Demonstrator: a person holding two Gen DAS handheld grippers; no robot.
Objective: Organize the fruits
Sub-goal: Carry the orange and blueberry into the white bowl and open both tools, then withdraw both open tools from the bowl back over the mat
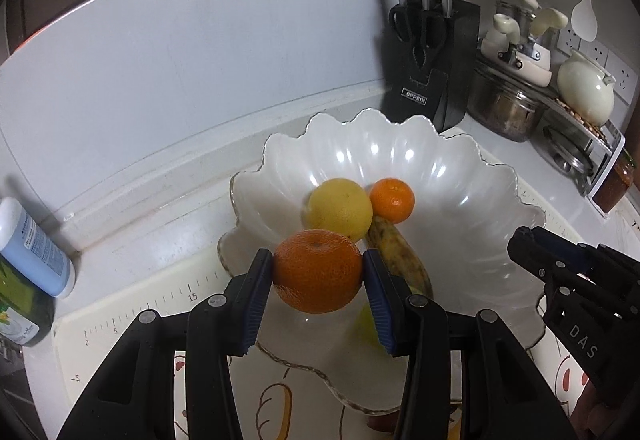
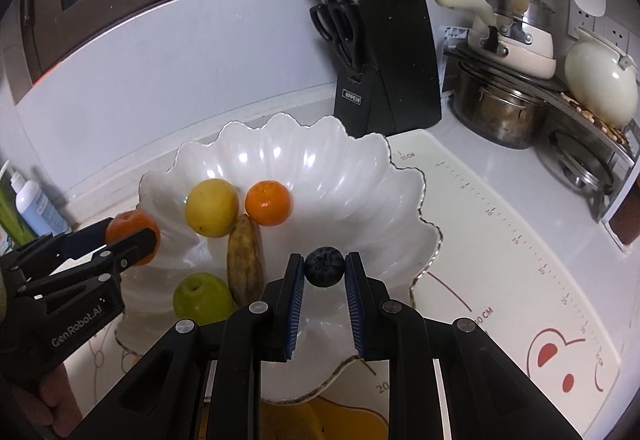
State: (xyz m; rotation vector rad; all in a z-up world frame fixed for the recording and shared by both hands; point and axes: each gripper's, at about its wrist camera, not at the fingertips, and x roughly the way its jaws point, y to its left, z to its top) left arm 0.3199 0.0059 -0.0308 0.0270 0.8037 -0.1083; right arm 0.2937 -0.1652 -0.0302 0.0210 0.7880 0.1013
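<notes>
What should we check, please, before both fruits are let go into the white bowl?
1. Left tongs hold the large orange firmly between the pads: ok.
2. Right tongs are shut on the blueberry: ok.
3. Both fruits are over the white bowl, inside its rim: ok.
4. Free landing spot: bare bowl on the right side below the blueberry: ok.
5. Large orange clear of the yellow citrus and banana: cannot tell, they lie close beneath.
6. Height above the bowl floor low enough for a gentle drop: cannot tell.
</notes>
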